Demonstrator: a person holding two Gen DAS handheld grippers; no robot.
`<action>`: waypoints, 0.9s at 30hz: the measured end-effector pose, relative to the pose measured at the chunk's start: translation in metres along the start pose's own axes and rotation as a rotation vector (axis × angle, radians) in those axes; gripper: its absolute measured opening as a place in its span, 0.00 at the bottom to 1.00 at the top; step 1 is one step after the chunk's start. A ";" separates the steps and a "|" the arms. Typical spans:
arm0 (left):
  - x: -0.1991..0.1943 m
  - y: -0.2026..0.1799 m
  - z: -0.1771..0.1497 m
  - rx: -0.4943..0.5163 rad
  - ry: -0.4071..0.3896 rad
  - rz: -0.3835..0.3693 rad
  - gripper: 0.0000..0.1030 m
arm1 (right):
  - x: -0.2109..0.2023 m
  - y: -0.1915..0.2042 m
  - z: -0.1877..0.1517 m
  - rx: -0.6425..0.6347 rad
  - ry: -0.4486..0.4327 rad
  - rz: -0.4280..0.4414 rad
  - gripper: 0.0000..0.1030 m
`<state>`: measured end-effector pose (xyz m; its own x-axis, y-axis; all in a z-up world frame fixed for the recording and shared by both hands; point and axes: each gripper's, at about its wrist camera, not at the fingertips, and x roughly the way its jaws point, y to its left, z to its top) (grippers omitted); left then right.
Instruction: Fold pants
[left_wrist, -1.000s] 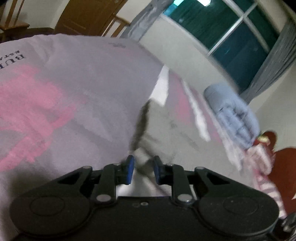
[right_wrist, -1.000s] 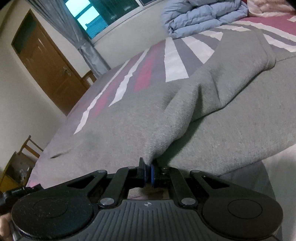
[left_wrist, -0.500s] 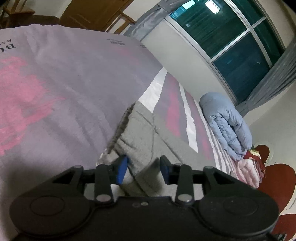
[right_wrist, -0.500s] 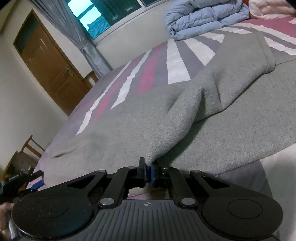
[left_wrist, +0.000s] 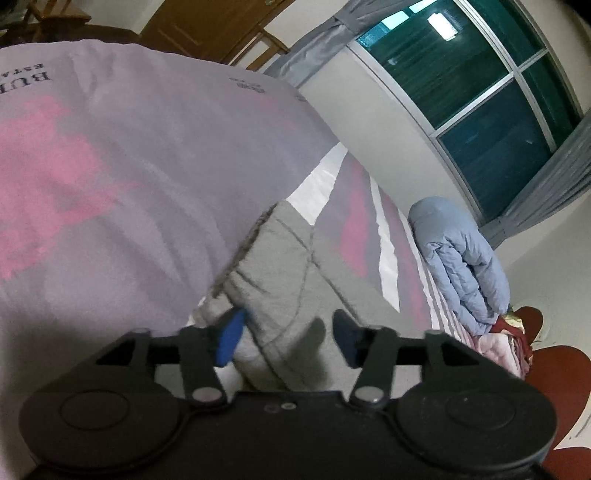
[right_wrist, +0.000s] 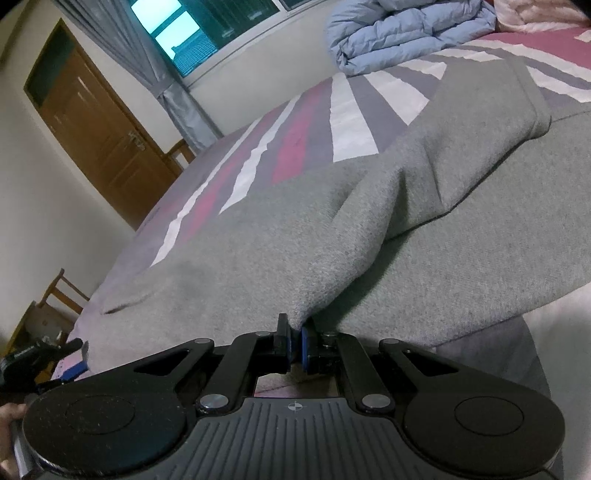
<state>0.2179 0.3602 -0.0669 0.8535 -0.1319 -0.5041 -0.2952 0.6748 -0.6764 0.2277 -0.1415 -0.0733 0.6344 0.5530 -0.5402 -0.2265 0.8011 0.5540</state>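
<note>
Grey sweatpants (right_wrist: 424, 229) lie spread on the bed, one layer folded over the other. My right gripper (right_wrist: 294, 345) is shut on a pinched edge of the grey fabric and holds it slightly raised. In the left wrist view the pants' ribbed end (left_wrist: 284, 266) lies on the bedspread just in front of my left gripper (left_wrist: 288, 338). Its blue pads stand wide apart with nothing between them. The left gripper also shows at the lower left of the right wrist view (right_wrist: 55, 360).
The bedspread (left_wrist: 110, 155) is lilac with pink, white and grey stripes (right_wrist: 295, 136). A folded light-blue duvet (right_wrist: 402, 29) lies at the head, also in the left wrist view (left_wrist: 461, 258). A wooden door (right_wrist: 99, 125), chairs (right_wrist: 59, 295) and a curtained window (left_wrist: 480, 85) surround the bed.
My left gripper has opened wide and let go of the pants' end, which now lies on the bed. My right gripper stays shut on the fabric, hardly moved.
</note>
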 end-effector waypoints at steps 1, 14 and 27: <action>0.003 -0.002 0.002 0.003 -0.001 0.009 0.50 | 0.000 0.000 0.000 0.000 0.001 0.000 0.05; 0.007 -0.009 0.010 0.108 -0.016 -0.012 0.15 | -0.023 0.027 0.005 -0.095 -0.087 0.040 0.04; -0.035 -0.079 -0.041 0.373 -0.089 0.219 0.70 | -0.050 -0.003 0.015 -0.022 -0.114 -0.054 0.19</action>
<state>0.1937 0.2821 -0.0180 0.8267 0.0953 -0.5545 -0.3117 0.8980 -0.3105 0.2078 -0.1749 -0.0379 0.7253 0.4807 -0.4928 -0.2052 0.8343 0.5117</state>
